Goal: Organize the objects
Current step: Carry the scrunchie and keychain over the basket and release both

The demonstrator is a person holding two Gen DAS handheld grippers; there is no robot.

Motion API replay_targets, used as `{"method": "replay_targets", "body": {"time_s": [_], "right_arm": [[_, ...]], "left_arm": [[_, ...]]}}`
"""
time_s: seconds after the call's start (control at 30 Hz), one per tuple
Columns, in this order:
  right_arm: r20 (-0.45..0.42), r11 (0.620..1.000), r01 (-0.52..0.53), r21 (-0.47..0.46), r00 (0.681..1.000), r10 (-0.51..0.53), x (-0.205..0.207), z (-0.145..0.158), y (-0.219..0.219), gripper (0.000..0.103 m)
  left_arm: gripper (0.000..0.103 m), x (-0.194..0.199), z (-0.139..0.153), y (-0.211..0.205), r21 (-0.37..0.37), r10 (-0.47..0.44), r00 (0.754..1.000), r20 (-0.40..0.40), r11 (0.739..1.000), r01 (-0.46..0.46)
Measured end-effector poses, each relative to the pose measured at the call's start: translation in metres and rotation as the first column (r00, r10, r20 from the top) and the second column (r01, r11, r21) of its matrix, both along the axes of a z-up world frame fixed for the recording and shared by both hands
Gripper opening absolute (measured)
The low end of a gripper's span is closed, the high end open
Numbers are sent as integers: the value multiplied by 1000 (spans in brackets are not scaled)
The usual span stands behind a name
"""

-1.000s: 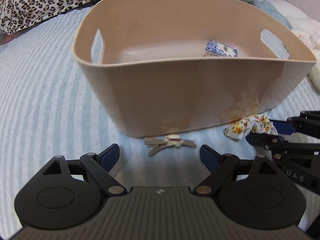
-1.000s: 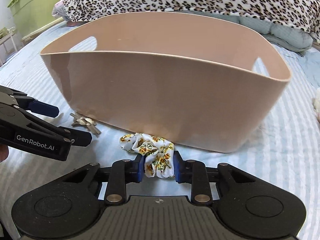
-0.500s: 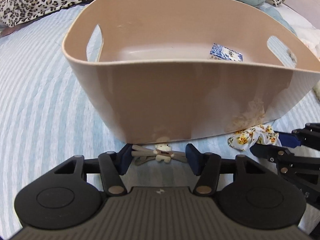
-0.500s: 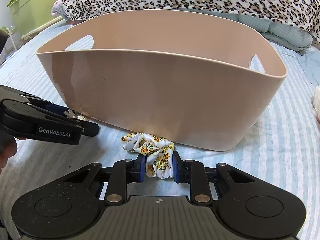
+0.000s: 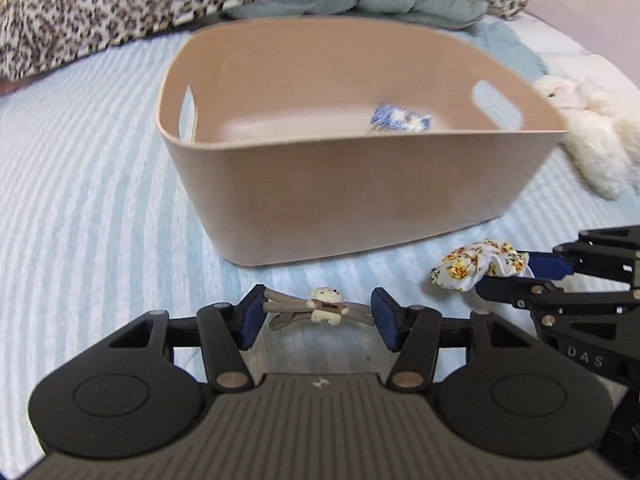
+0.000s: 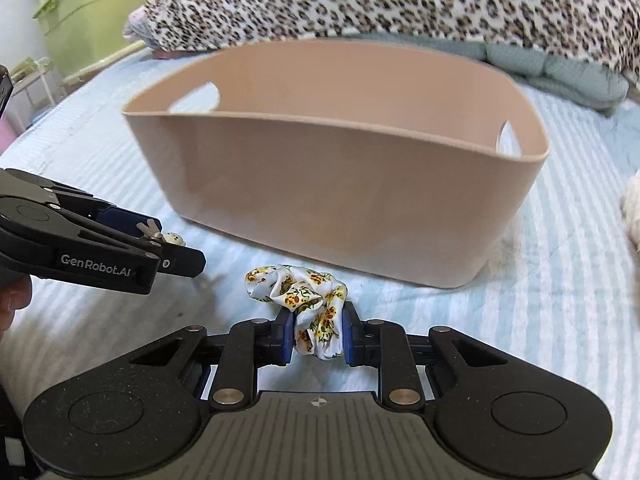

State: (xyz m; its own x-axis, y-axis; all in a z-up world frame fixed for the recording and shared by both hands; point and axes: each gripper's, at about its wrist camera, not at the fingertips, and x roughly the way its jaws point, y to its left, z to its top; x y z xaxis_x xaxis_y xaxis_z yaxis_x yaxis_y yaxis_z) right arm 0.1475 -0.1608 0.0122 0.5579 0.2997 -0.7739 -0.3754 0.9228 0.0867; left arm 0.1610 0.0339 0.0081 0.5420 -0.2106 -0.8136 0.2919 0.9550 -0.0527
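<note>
1. Your left gripper [image 5: 318,314] is clenched on the clip [image 5: 316,309]. This is a brown hair clip with a small white bear on it, and it lies crosswise between the two blue pads; its ends touch both pads.
2. The clip is in front of the near wall of the bin [image 5: 352,184], on its left part. In the left wrist view the blanket [image 5: 80,184] shows below the clip, and I cannot tell if the clip touches it.
3. Your right gripper [image 6: 316,334] is clenched on the scrunchie [image 6: 308,300]. The white cloth with yellow flowers is pressed between the pads, and its loose part spreads to the far left of them.
4. The scrunchie is also in front of the near wall of the bin, to the right of the clip and apart from it. In the left wrist view you see the right gripper coming in from the right edge with the scrunchie at its tip.
5. The bin is beige, with a handle hole in each end wall. It stands on the striped light blue blanket, beyond both grippers.
6. Inside the bin, near the right end, lies one small packet [image 5: 400,122] in blue and white. The picture is blurred there, so I cannot read it.
7. A white plush toy [image 5: 592,136] lies on the blanket just right of the bin.
8. A leopard cover [image 6: 380,0] is heaped behind the bin, at the far side.
</note>
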Motion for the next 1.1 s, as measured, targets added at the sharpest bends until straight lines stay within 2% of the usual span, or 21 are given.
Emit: {"method": "replay_targets", "body": {"time_s": [0.2,0.37,0.53,0.6,0.77,0.9,1.1], "right_arm": [[87,1000,-24,4,996,23,-21,31,-8,21],[183,999,-7,37,983,0,-25,69,-22,21],[261,997,28,68,964,-45,-11,102,-36,21],[284,997,41,69,957,-59,1,112,-39,21],[299,997,65,42,951,-75,33,121,-33,21],[282,996,90,14,955,-91,60,112,-26,21],[187,993,110,-46,977,-99,96,83,-15,21]], "left_arm": [[58,-20,37,4,8,-10,994,107,1000,9],[58,-22,81,10,-34,6,981,194,999,1],[58,3,112,3,-37,19,965,262,999,-9],[58,14,119,-2,-51,29,964,265,999,-16],[58,47,114,-18,-16,34,964,262,999,-31],[58,74,93,-26,5,56,977,205,998,-58],[58,102,53,-35,96,55,994,97,993,-64]]}}
